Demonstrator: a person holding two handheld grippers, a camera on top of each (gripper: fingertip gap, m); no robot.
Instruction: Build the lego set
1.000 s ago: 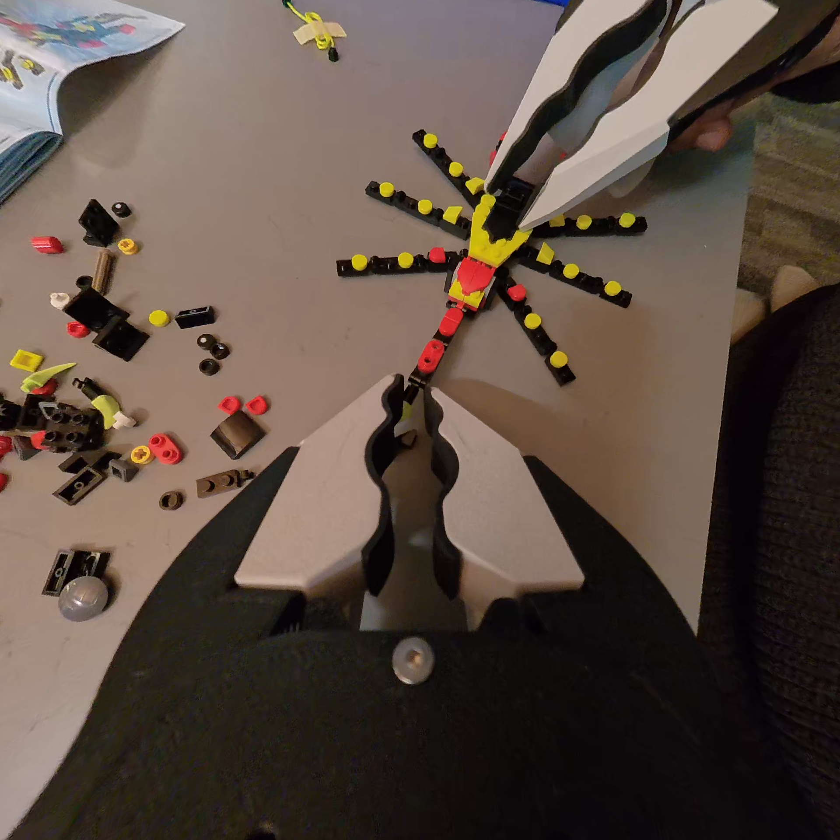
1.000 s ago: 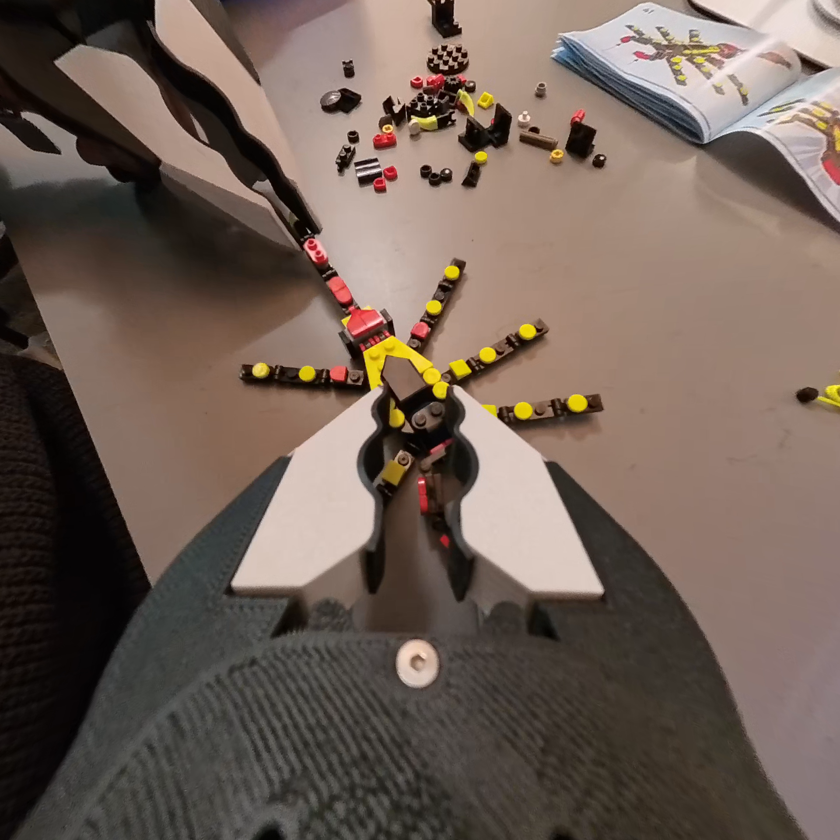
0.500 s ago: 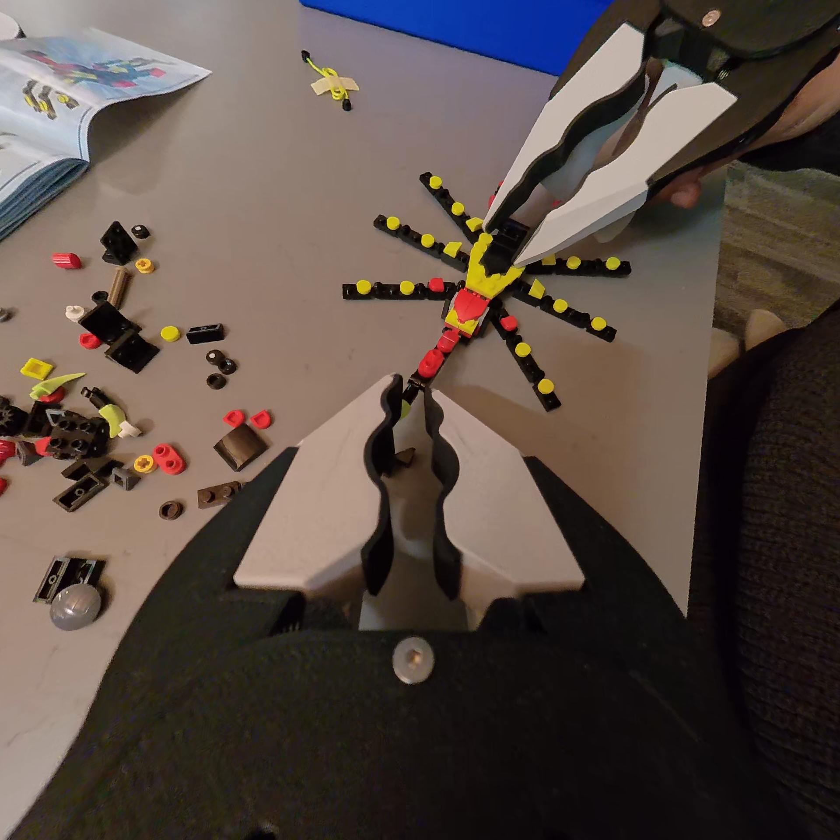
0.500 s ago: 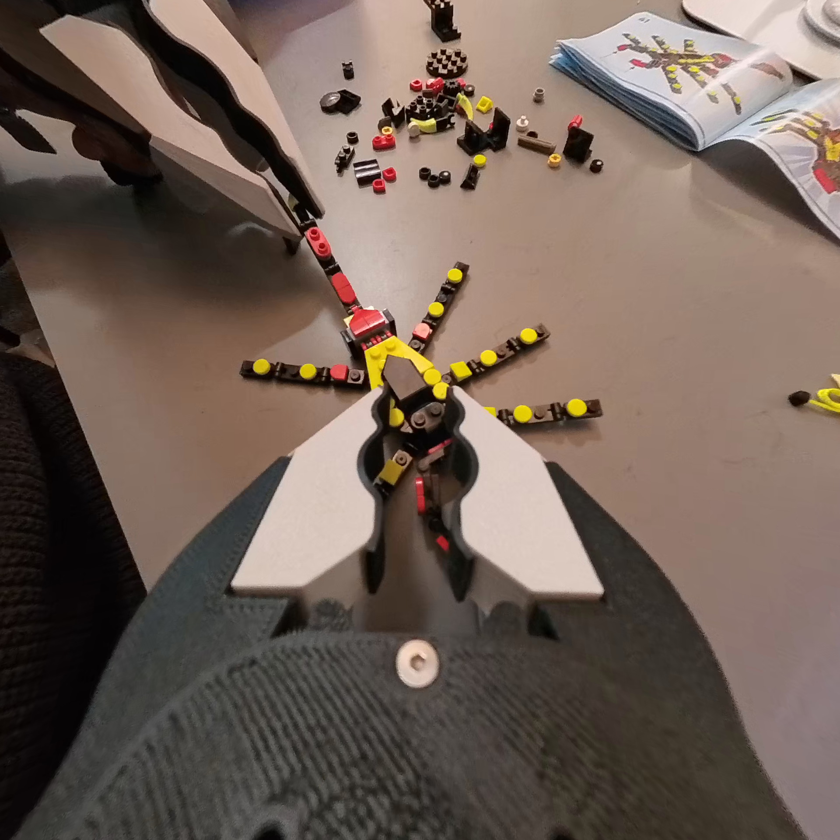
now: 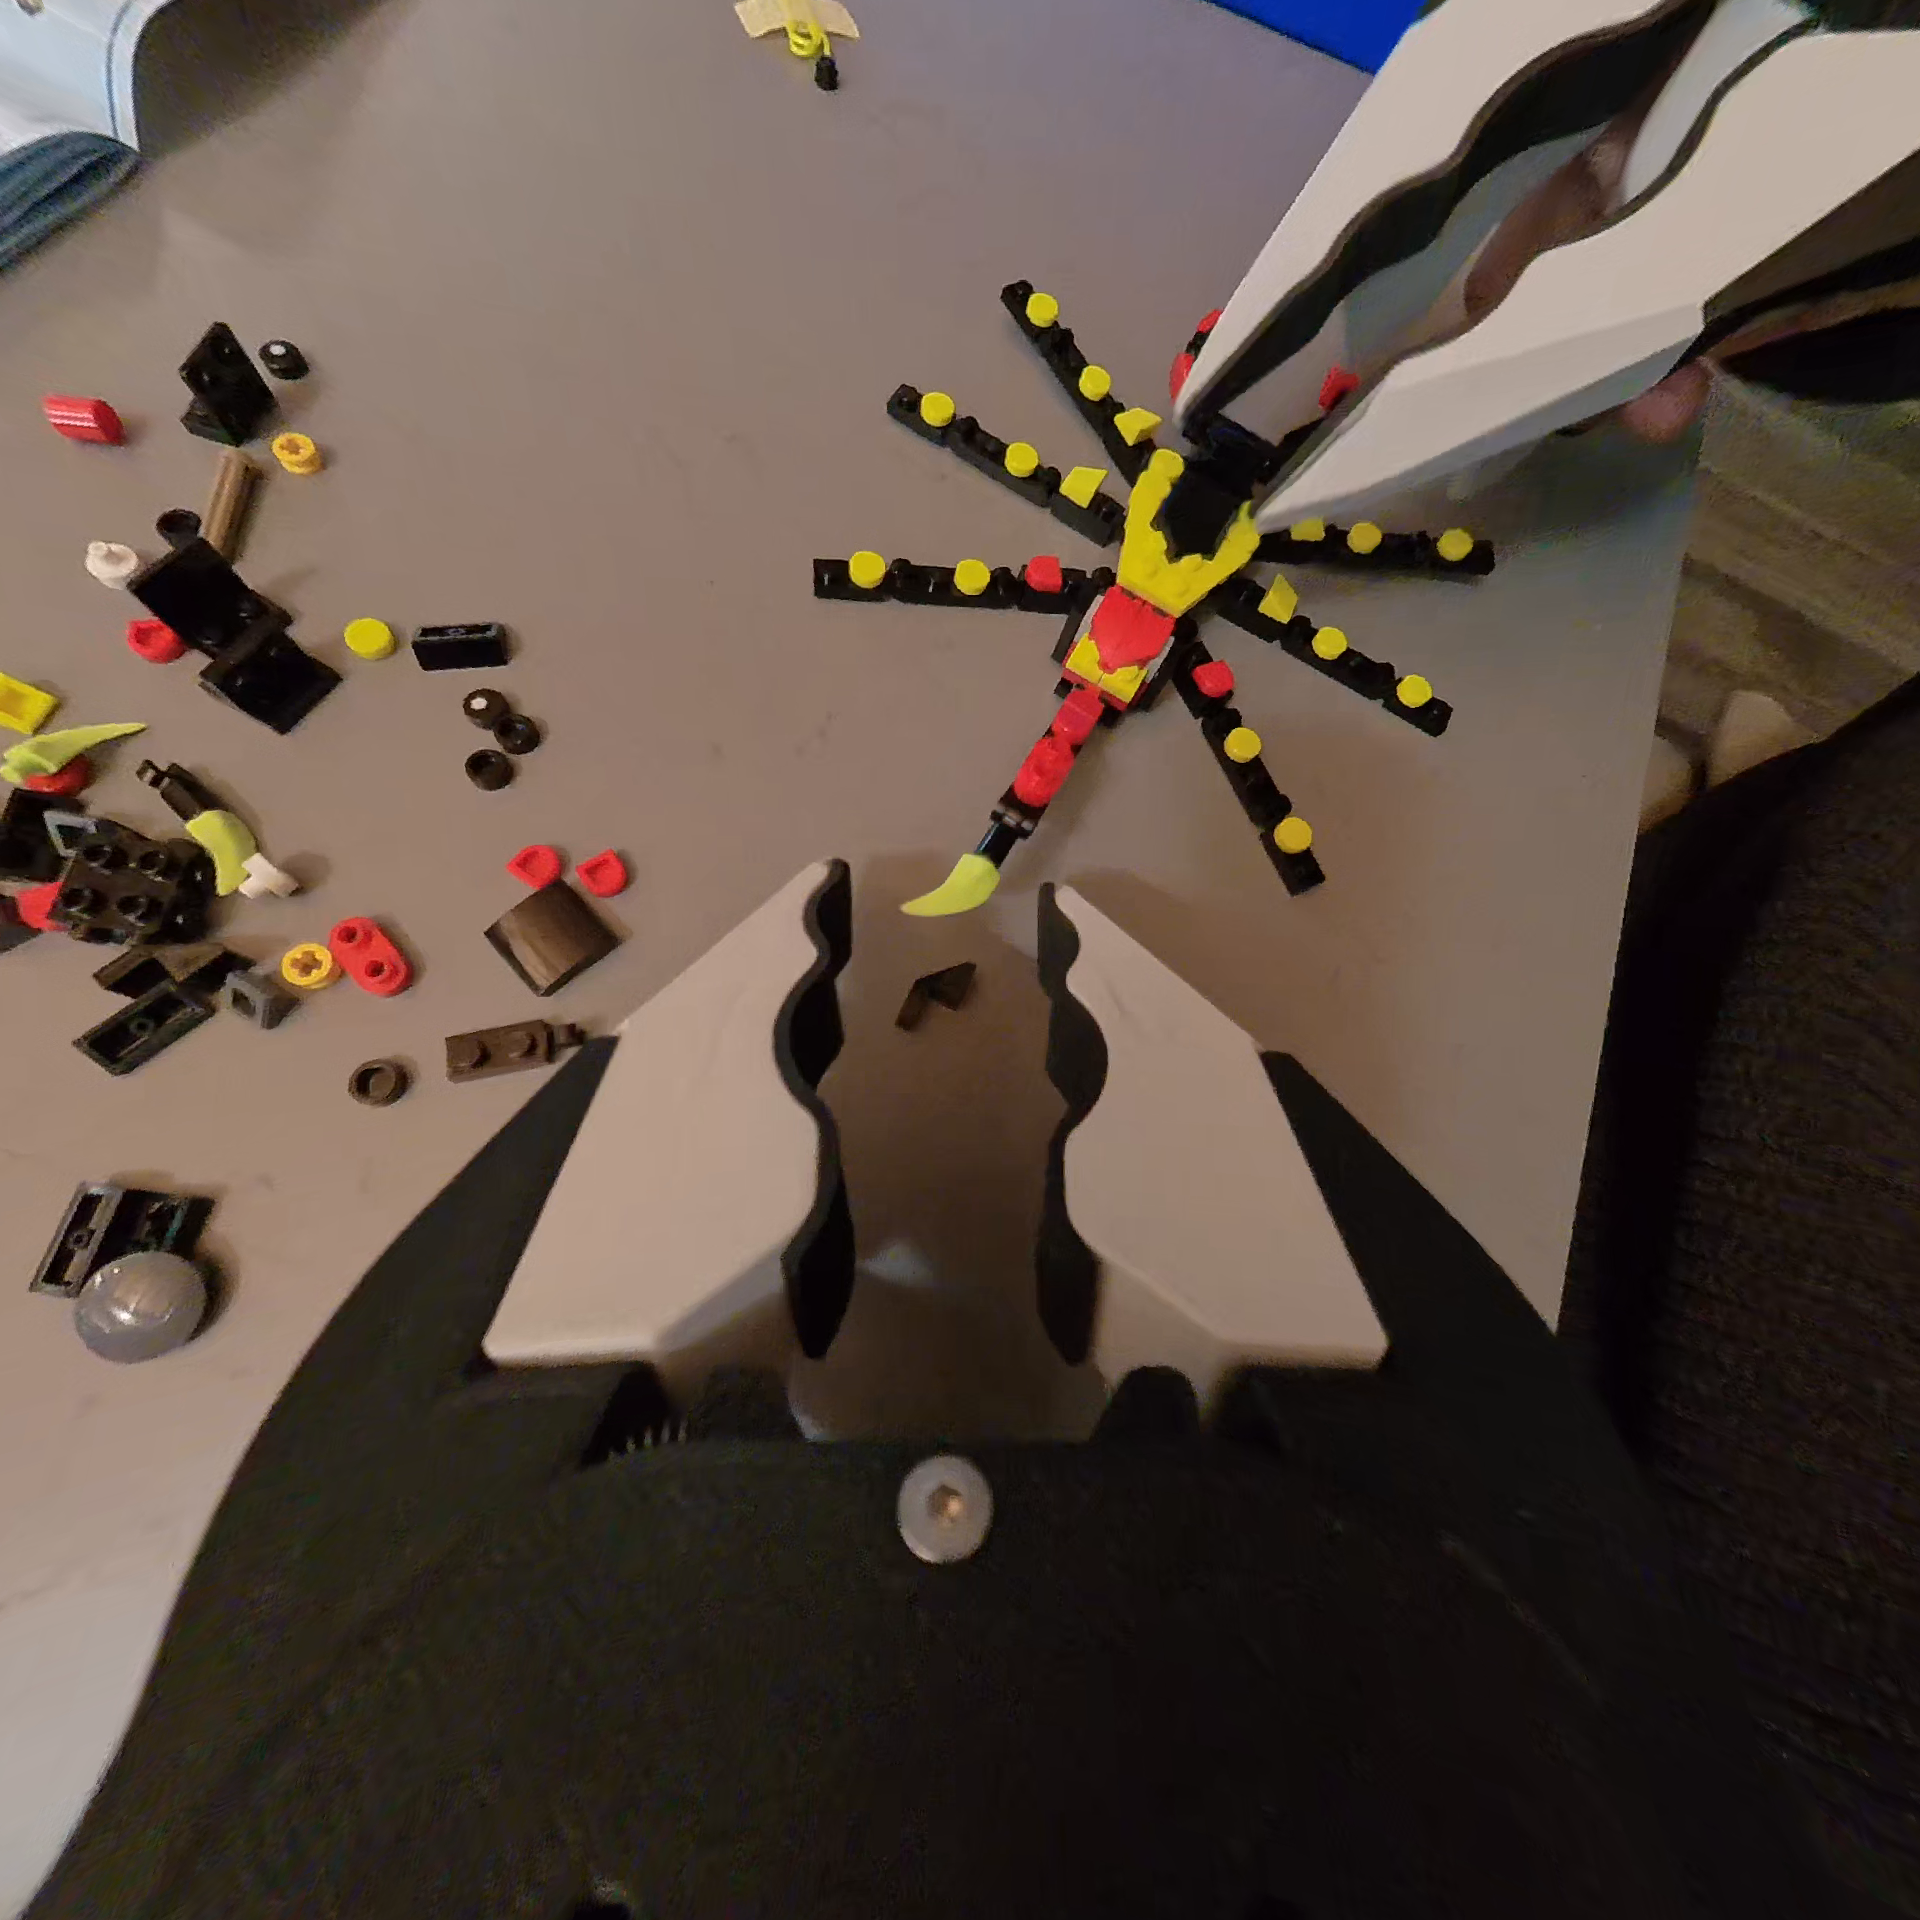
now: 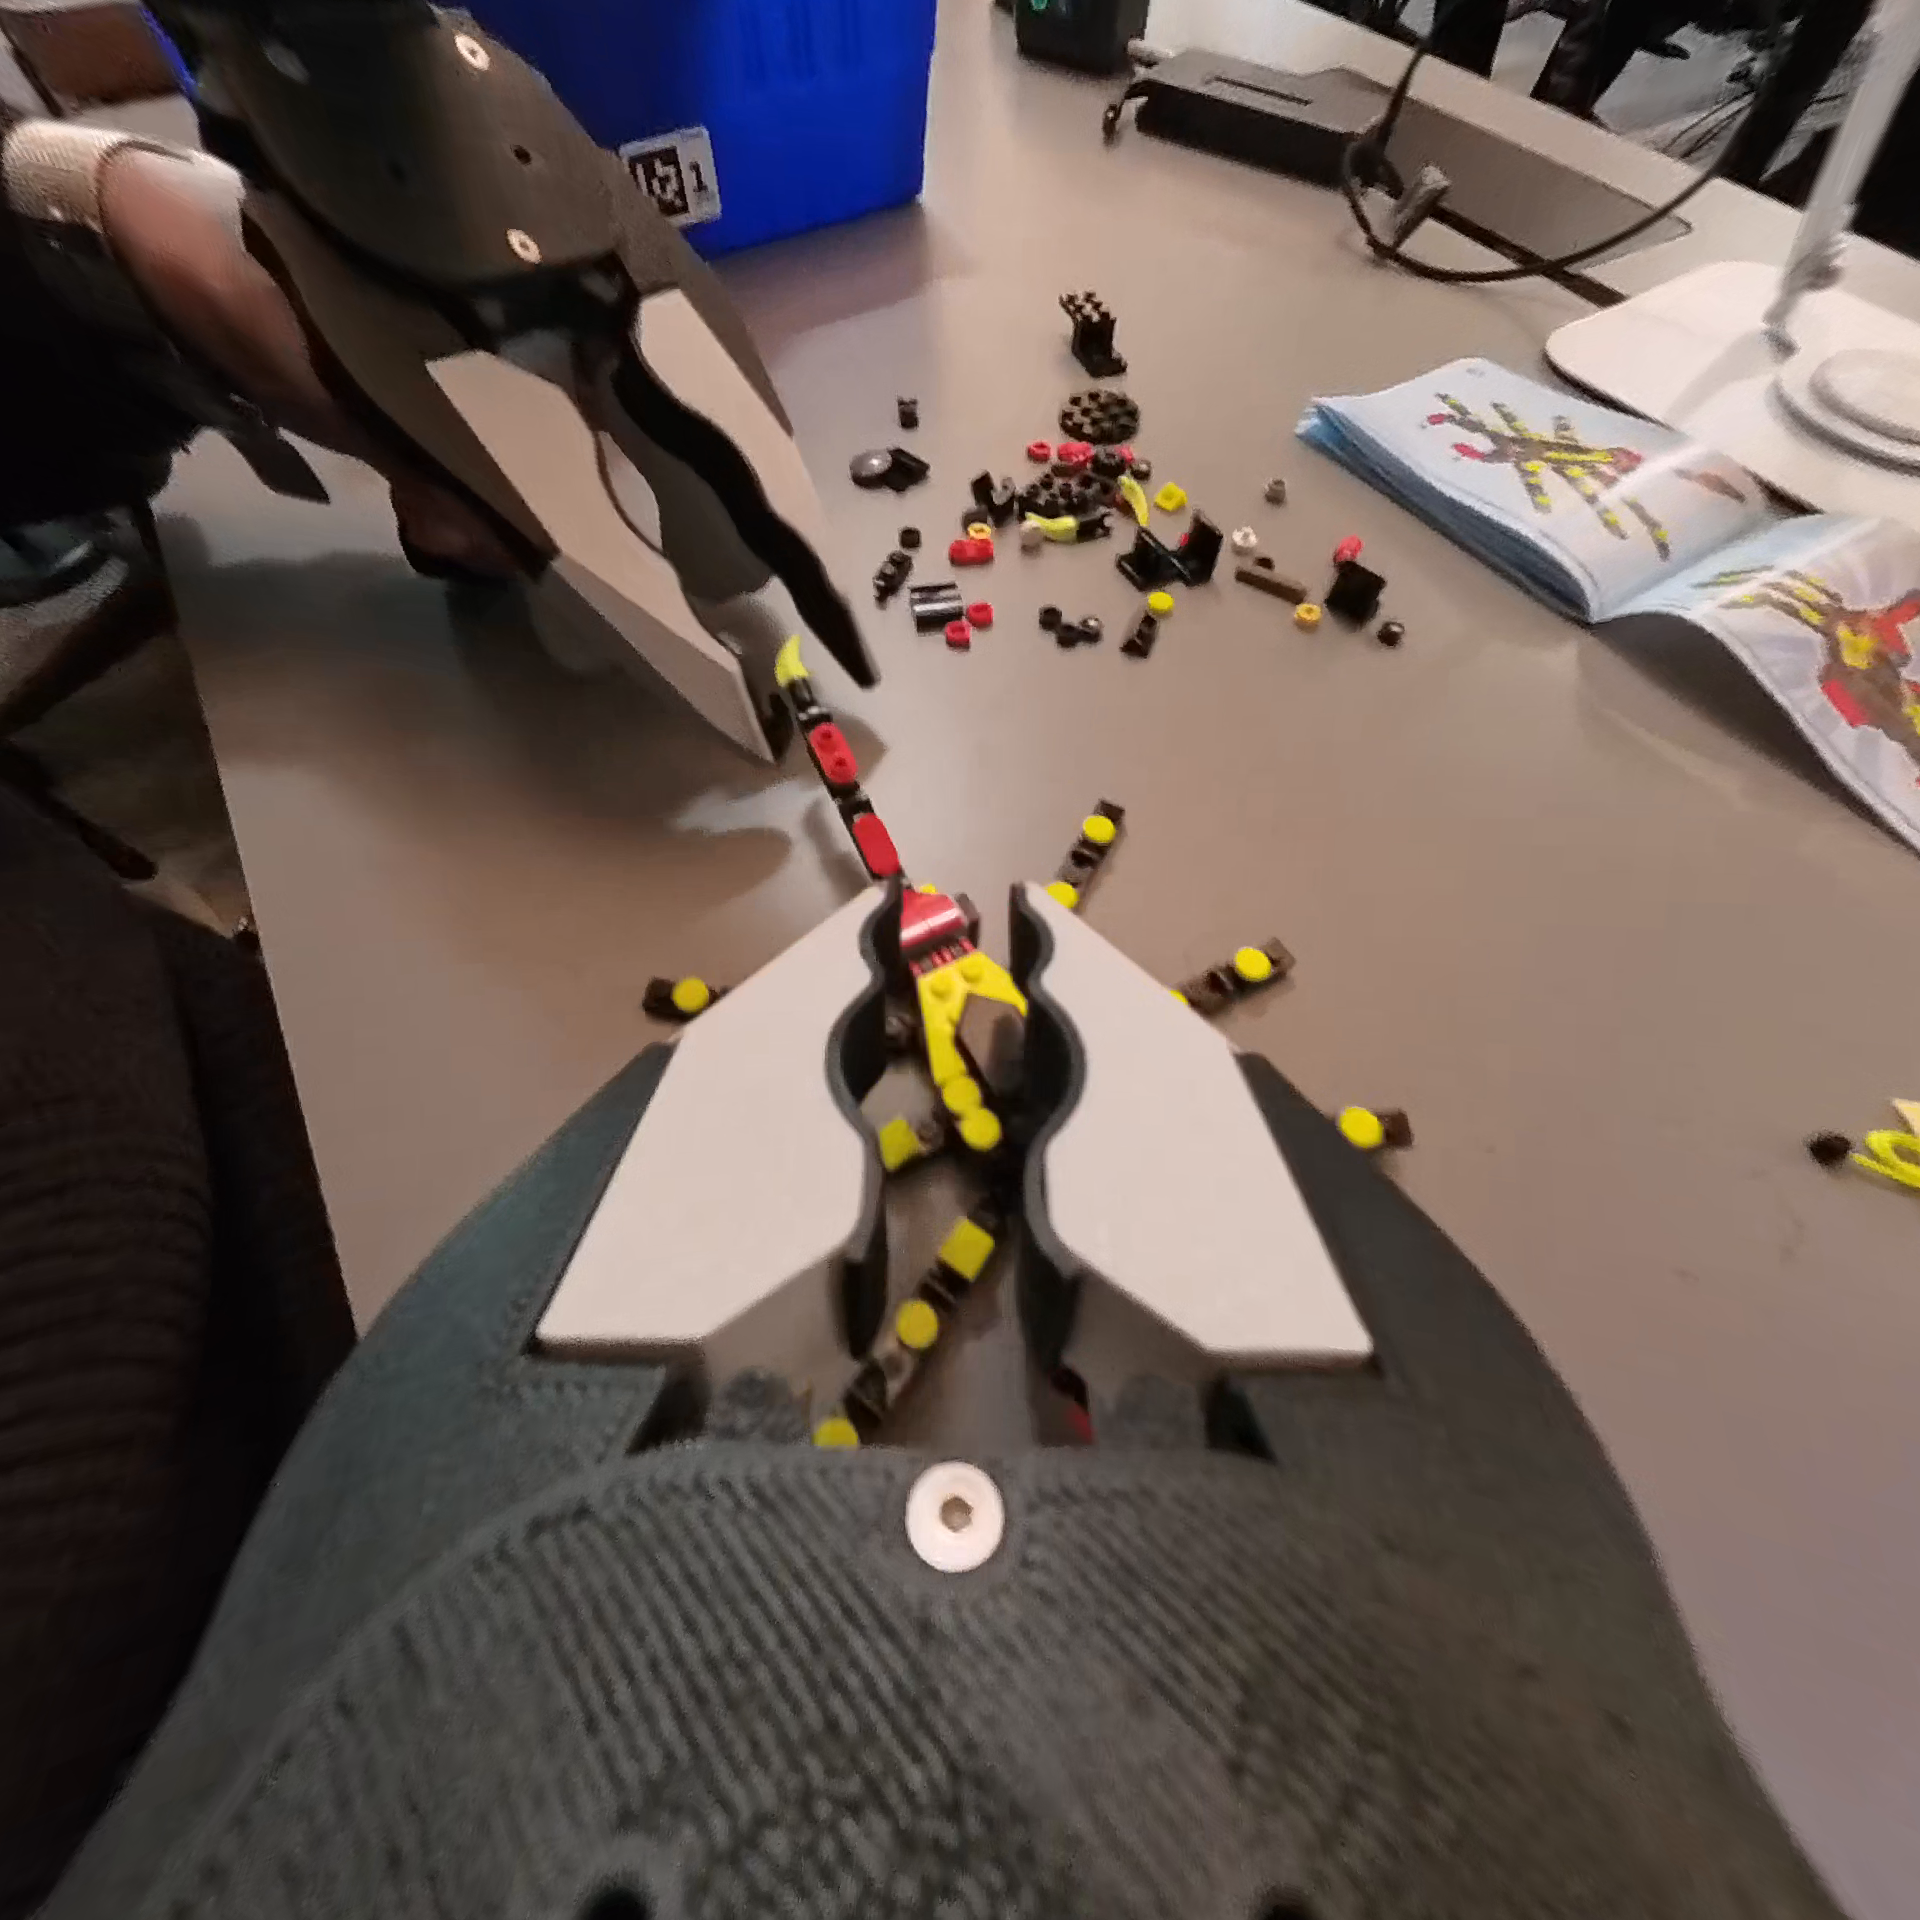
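Hovering low over the grey worktop (image 5: 623, 312), the left tongs (image 5: 940, 883) stand wide with nothing in them; the lime claw (image 5: 956, 888) on the model's tail points in between the tips, clear of both pads, and a small dark piece (image 5: 935, 992) lies on the surface between the fingers. The model (image 5: 1127, 634) sits at 1 o'clock from those tongs, a many-legged brick build, red and yellow in the body, black legs (image 5: 1330, 644) fanned flat all round. At its far end the right tongs (image 5: 1231, 468) are drawn in narrow and pinch the front of the body, pads against its sides. It looks light and hard, but fragile: thin legs and a jointed tail clipped on stud by stud, likely to pop off or fold under any sideways load. The chunky body is the sound place to grip; the legs, the tail and that smooth curved claw look like poor handholds. For room, the worktop edge (image 5: 1621, 935) runs close at 3 o'clock, just beyond the leg tips, so there is little margin that way. At 9 o'clock a scatter of loose bricks (image 5: 208, 644) clutters the surface, and open grey lies at 11 to 12 o'clock. From the right wrist view, a booklet (image 6: 1538, 488) lies at 2 o'clock.
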